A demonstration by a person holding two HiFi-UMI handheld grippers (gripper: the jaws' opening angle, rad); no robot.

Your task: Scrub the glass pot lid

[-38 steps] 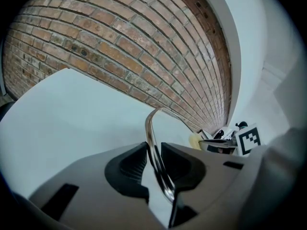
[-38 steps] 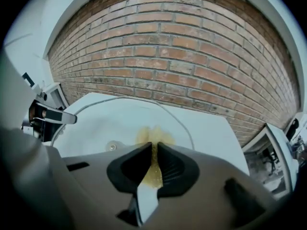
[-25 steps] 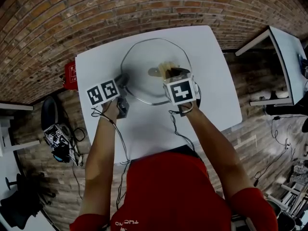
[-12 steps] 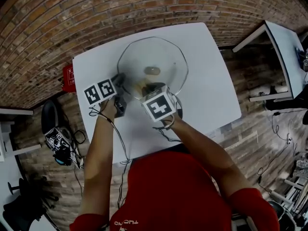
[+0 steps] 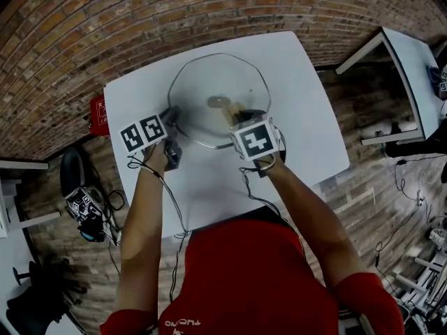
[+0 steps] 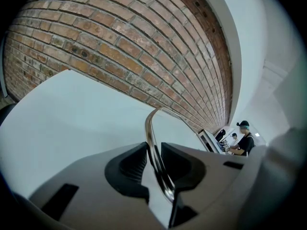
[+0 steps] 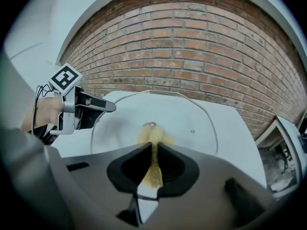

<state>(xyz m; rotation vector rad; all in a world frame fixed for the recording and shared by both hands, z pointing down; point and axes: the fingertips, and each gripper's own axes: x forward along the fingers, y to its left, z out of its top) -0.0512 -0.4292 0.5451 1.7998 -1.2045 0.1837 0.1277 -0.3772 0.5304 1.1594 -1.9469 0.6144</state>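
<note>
While the glass pot lid point(image 5: 209, 82) lay on the white table point(image 5: 307, 131), toward its far half, both grippers were on it. L gripper point(image 5: 172, 116) sat at the lid's left edge. In the left gripper view its jaws were clamped on the lid's metal rim point(image 6: 152, 138), w/ pads pressing both sides and the rim running up btwn them.

R gripper point(image 5: 242, 114) hung over the lid's near-right part, just beside the centre knob point(image 5: 219, 102). Its jaws stood nearly together, pinching a thin yellow-brown scrub pad point(image 7: 153, 143) edge-on. The pad's free end spread out on the glass right next to the knob and looked to be touching it.

Right gripper view also showed the L gripper w/ its marker cube at the lid's left rim, a hand point(image 7: 43, 114) behind it. Brick floor point(image 5: 105, 33) lay all round the table. A red box point(image 5: 99, 112) stood just beside the table's left edge. A 2nd white table point(image 5: 412, 68) stood at right, well apart.
</note>
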